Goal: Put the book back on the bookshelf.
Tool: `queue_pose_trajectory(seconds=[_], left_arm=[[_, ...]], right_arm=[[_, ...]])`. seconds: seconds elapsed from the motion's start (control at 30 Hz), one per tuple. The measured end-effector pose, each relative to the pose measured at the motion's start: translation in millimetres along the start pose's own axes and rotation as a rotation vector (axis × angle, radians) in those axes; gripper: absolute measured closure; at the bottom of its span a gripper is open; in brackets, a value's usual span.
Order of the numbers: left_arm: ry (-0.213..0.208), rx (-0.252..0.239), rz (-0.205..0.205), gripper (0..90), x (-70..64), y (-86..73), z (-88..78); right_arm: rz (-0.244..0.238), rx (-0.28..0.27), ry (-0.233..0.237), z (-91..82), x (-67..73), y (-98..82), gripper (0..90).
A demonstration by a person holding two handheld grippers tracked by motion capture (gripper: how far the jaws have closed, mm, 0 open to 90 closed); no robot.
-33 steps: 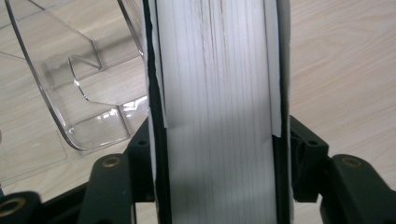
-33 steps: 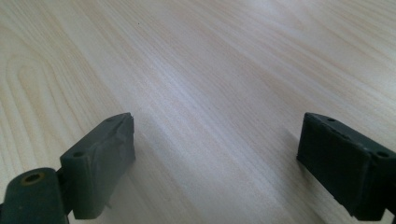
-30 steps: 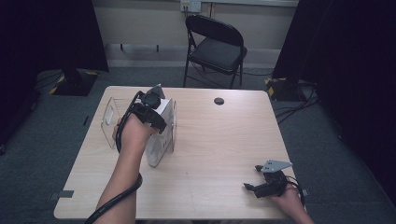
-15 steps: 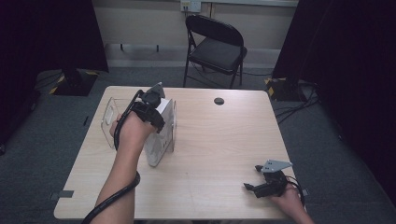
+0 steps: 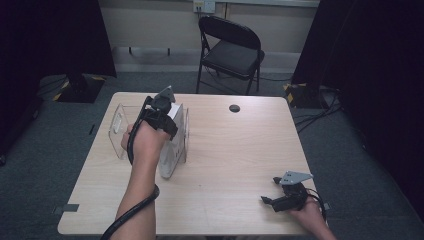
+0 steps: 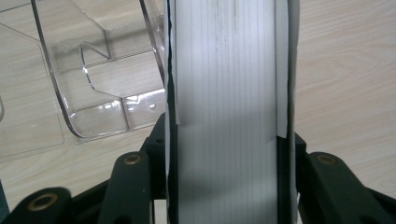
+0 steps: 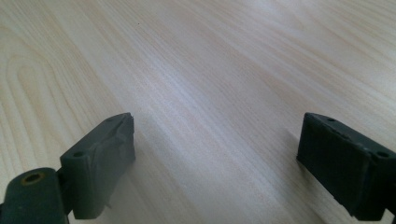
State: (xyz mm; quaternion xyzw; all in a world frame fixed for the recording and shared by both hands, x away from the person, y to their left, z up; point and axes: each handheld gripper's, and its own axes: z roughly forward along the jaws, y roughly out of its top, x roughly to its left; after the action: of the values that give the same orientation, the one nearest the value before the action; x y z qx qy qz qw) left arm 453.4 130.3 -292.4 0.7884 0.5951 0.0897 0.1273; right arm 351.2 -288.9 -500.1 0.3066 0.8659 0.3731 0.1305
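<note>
The left gripper (image 5: pixel 162 107) has just closed its jaws on the white book (image 6: pixel 229 93) standing in the clear holder (image 5: pixel 120 130) at the bench's (image 5: pixel 225 165) ten o'clock: grasp made; next, lifting it straight out. The right gripper (image 5: pixel 280 200) rests wide open, empty, at five o'clock.

Clear plastic rack (image 5: pixel 120 132) just left of the book (image 5: pixel 172 150); bare table (image 5: pixel 235 165) rightward.

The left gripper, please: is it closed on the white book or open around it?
Closed on it. In the left gripper view, both jaws of the left gripper press against the covers of the white book, beside the clear holder.
</note>
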Motion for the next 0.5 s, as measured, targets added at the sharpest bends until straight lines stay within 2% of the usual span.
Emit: queue_pose_trajectory(seconds=[0.03,0.13,0.2,0.3,0.33,0.4,0.5], left_arm=[[-0.002,-0.009,-0.026,53.9,-1.3,0.1,0.1],[0.003,-0.014,-0.013,53.9,0.1,2.0,-1.0],[0.013,-0.035,-0.043,53.9,-0.4,2.6,-1.5],[0.018,-0.040,-0.047,53.9,0.3,5.8,-2.9],[0.011,-0.039,-0.064,53.9,-0.2,7.2,-2.7],[0.017,-0.026,-0.045,53.9,0.9,9.9,-1.4],[0.033,-0.041,-0.062,53.9,-1.0,11.5,1.9]], right_arm=[[0.000,0.000,0.000,0.0,0.0,0.0,10.1],[0.001,0.000,0.000,0.0,0.0,0.0,10.1],[0.000,0.000,0.000,0.0,0.0,0.0,10.1],[0.000,0.000,0.000,0.1,0.0,0.1,10.1],[0.001,0.000,-0.001,0.1,-0.1,0.1,10.1],[0.000,0.000,-0.001,0.2,-0.2,0.2,10.1],[0.000,0.000,-0.001,0.2,-0.2,0.2,10.1]])
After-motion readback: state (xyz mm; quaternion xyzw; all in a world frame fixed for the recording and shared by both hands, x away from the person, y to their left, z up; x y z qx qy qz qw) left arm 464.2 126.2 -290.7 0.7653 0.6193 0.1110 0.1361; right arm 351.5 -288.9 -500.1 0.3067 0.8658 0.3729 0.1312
